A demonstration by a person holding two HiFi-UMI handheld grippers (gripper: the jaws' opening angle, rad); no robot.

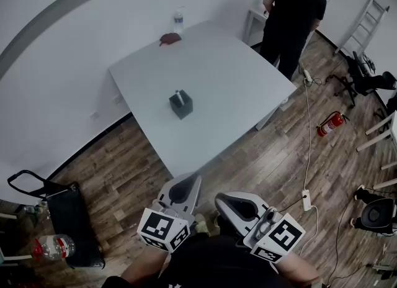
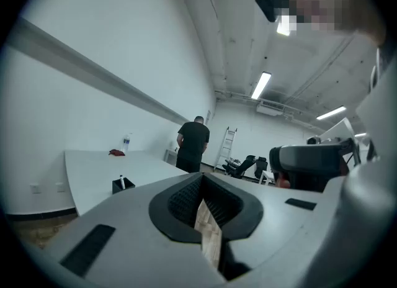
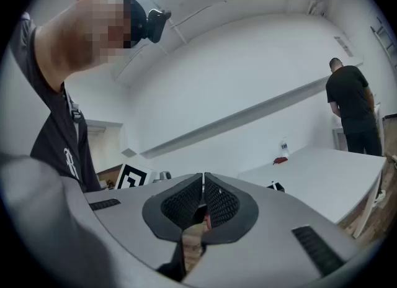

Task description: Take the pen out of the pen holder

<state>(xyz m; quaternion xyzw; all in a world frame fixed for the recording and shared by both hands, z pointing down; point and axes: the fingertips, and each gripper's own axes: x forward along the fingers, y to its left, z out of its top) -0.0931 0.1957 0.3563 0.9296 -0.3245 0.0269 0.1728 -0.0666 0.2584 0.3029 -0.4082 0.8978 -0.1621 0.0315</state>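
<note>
A small dark pen holder (image 1: 181, 105) stands near the middle of the white table (image 1: 236, 88), with a white pen (image 1: 178, 96) upright in it. Both grippers hang close to my body over the wooden floor, well short of the table's near corner. My left gripper (image 1: 182, 190) is shut with nothing in it, and so is my right gripper (image 1: 240, 207). In the left gripper view the left gripper (image 2: 202, 175) points toward the pen holder (image 2: 123, 185), small and far off. In the right gripper view the right gripper (image 3: 203, 174) has its jaws together, the pen holder (image 3: 276, 187) just beyond them.
A water bottle (image 1: 178, 20) and a red object (image 1: 169, 39) sit at the table's far corner. A person in black (image 1: 291, 13) stands past the table. A fire extinguisher (image 1: 330, 123), cable and power strip (image 1: 306, 200) lie right; a black cart (image 1: 68, 218) stands left.
</note>
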